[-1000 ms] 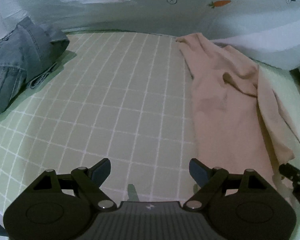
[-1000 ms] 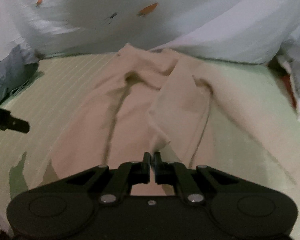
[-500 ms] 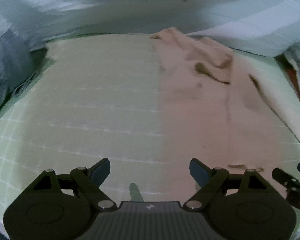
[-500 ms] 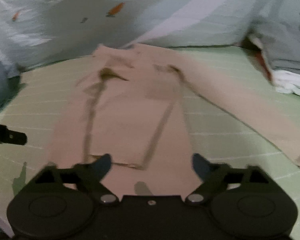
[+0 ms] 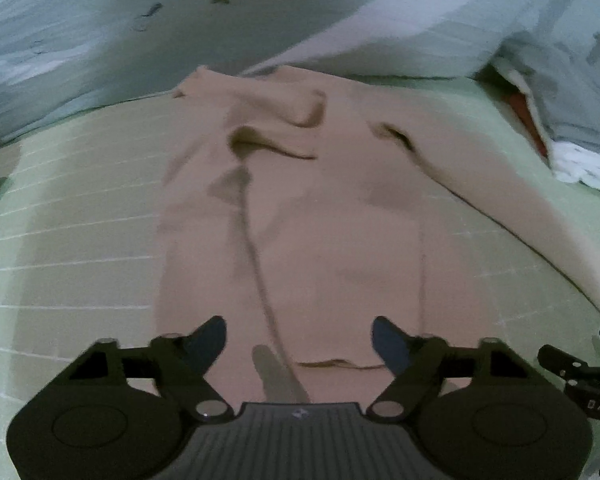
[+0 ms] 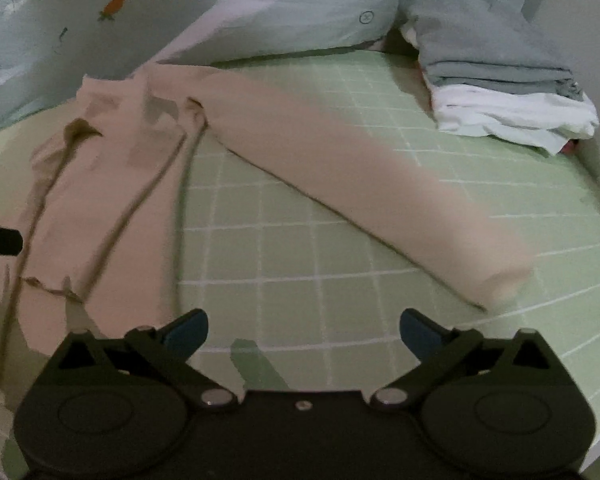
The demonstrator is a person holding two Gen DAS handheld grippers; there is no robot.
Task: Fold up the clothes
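left gripper (image 5: pixel 299 338): jaws apart but closing in, nothing pinched between them. The beige trousers are under the fingertips, and I can't tell whether the tips touch the cloth.
right gripper (image 6: pixel 304 330): jaws spreading wide and holding nothing — only bare green sheet between the blue pads (image 6: pixel 188 326).
beige trousers (image 5: pixel 324 220): lying fairly flat on the bed sheet, waist end bunched up at the far side against the duvet. One leg runs straight back toward the left gripper, with a long crease down it and a hem edge showing just ahead of the tips.
other trouser leg (image 6: pixel 364 176): splayed out diagonally away from the first, cuff end lying ahead and to the right of the right gripper, clear of it.
bed sheet (image 6: pixel 300 240): light green with a white grid, under the trousers on all sides.
duvet (image 6: pixel 260 4): pale blue-green with a little carrot print (image 6: pixel 116 4), heaped along the far edge just past the trouser waist.
folded stack (image 6: pixel 500 92): grey piece on top, white ones under it, well off from the trousers' splayed leg, in the far right corner.
extras: in each wrist view a dark bit of the other gripper pokes in from the edge — both views are blurry.
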